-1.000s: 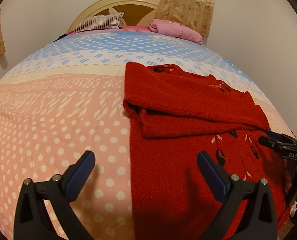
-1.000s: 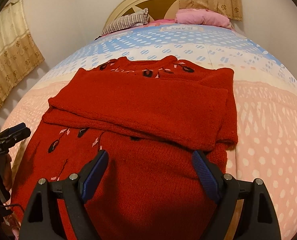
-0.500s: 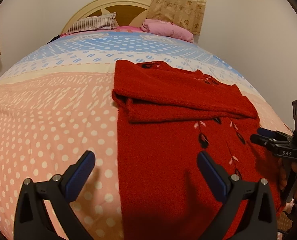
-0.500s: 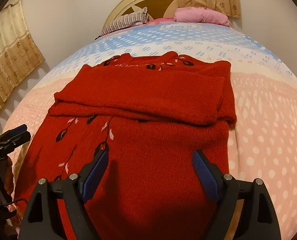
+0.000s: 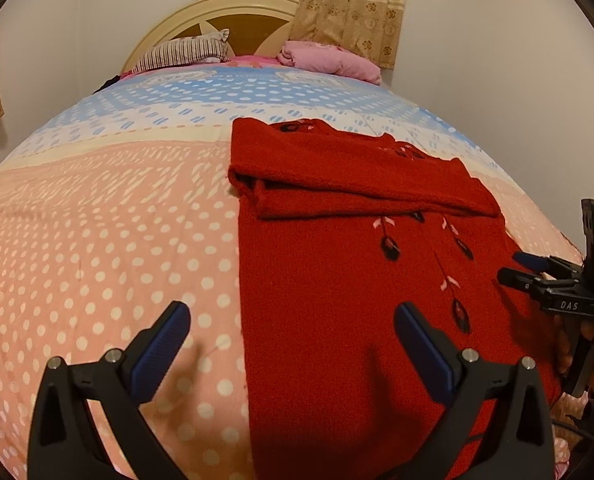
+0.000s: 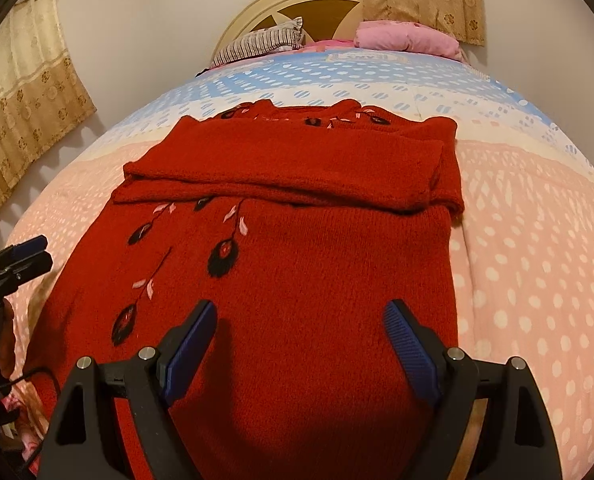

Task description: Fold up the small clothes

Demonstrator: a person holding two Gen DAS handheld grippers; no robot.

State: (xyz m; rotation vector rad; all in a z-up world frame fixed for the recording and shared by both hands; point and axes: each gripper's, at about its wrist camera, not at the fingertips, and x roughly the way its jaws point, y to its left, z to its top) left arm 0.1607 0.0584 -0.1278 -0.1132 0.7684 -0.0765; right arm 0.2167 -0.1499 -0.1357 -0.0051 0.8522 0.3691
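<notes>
On the bed [image 5: 97, 240], right of centre from the left wrist view, the red sweater [image 6: 297, 260] lies flat, both sleeves already crossed over the chest, hem toward the cameras. Left gripper [image 5: 293, 344] is spread wide and empty, straddling the sweater's left edge: one finger over the quilt, the other over the knit. Right gripper [image 6: 301, 344] is also released, nothing between its fingers, hovering above the lower body of the sweater. Likely next step: take the hem at both corners and fold it up over the sleeves. To do it well I'd grab each corner through both knit layers, pinch only sweater and not the quilt under it, lift both sides evenly, and land the hem square with the shoulders so the sleeve stack doesn't shift. Thick knit, so expect a bulky fold; press it down after. Around: striped pillow [image 5: 185, 50] and pink bundle [image 5: 329, 60] at the headboard [image 6: 297, 4], curtains [image 6: 25, 112] on the walls, all well apart. Nothing blocks the fold; only watch the cable [image 6: 33, 376] near the sweater's lower left corner.
</notes>
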